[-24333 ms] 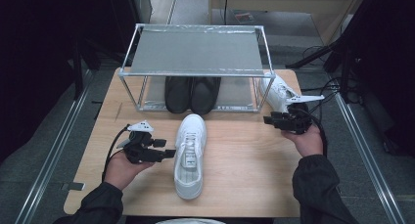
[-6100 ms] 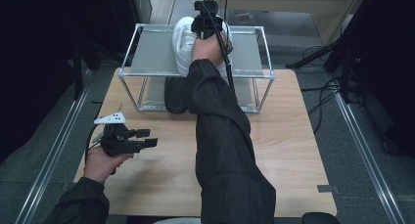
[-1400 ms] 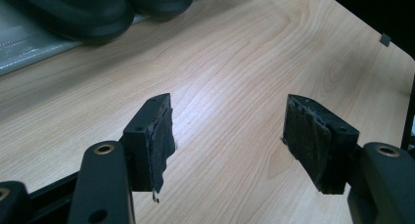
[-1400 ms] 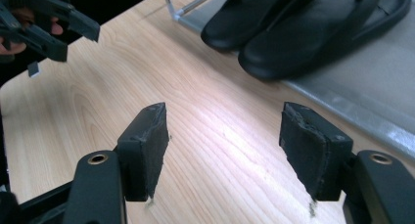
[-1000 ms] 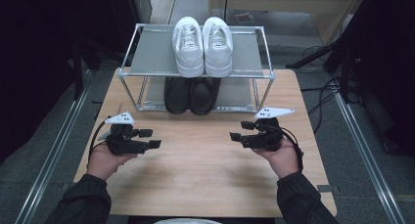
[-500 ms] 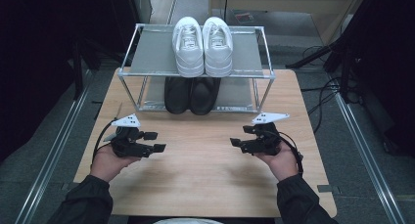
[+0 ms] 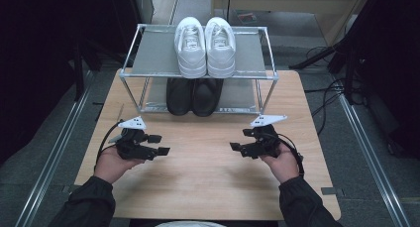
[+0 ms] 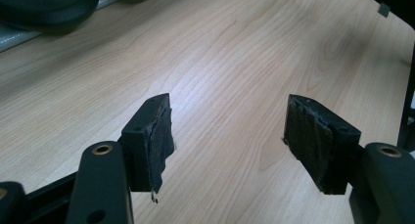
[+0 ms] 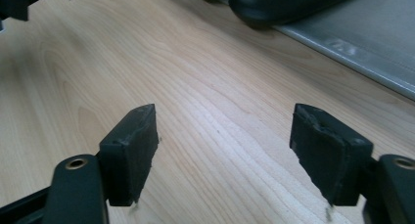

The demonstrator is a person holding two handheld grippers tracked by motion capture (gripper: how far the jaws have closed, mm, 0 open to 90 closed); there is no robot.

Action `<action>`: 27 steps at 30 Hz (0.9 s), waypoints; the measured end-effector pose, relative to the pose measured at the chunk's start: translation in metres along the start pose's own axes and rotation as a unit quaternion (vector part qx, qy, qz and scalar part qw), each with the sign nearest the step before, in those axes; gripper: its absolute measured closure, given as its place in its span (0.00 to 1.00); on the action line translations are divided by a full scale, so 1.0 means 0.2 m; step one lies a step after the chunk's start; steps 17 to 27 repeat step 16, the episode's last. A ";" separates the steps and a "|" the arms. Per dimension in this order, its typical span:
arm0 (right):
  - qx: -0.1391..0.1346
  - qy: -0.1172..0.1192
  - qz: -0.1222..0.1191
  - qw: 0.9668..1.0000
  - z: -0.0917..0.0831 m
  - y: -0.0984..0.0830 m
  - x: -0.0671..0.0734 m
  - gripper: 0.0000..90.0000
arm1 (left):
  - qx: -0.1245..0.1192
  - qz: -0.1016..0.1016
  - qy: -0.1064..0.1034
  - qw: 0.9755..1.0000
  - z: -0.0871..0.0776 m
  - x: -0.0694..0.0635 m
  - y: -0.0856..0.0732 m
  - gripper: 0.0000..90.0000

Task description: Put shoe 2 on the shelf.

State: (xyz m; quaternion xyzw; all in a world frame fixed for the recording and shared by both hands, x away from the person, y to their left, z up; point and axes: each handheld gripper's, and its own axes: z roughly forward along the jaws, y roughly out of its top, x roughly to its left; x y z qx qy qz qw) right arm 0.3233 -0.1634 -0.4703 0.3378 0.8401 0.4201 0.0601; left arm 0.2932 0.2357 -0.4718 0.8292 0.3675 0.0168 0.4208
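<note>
Rack (image 7: 148,63), table (image 7: 208,187) rear. Top shelf: white shoes (image 7: 205,46), side by side. Bottom shelf: black shoes (image 7: 193,95). Left gripper (image 7: 159,144), right gripper (image 7: 237,147): over table, jaws apart, empty; right just widened.

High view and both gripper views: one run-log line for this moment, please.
white shoes: rack top | black shoes: lower shelf | left gripper: open, empty | right gripper: open, empty

White sneakers (image 7: 205,46) paired side by side atop rack (image 7: 148,63), toes forward.
</note>
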 end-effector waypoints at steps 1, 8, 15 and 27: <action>0.002 0.002 -0.001 1.000 0.00 0.00 0.00 0.28 | 0.001 0.001 0.000 1.000 0.00 0.00 0.00 0.39; -0.001 0.001 0.005 1.000 -0.01 0.00 -0.02 0.28 | 0.006 -0.001 -0.001 1.000 0.01 0.00 0.00 0.39; -0.005 -0.004 0.021 1.000 -0.01 0.00 -0.02 0.27 | 0.012 0.003 0.001 1.000 0.02 -0.01 0.00 0.37; -0.004 -0.005 0.023 1.000 -0.01 0.00 -0.02 0.27 | 0.012 0.004 0.003 1.000 0.02 -0.01 0.00 0.37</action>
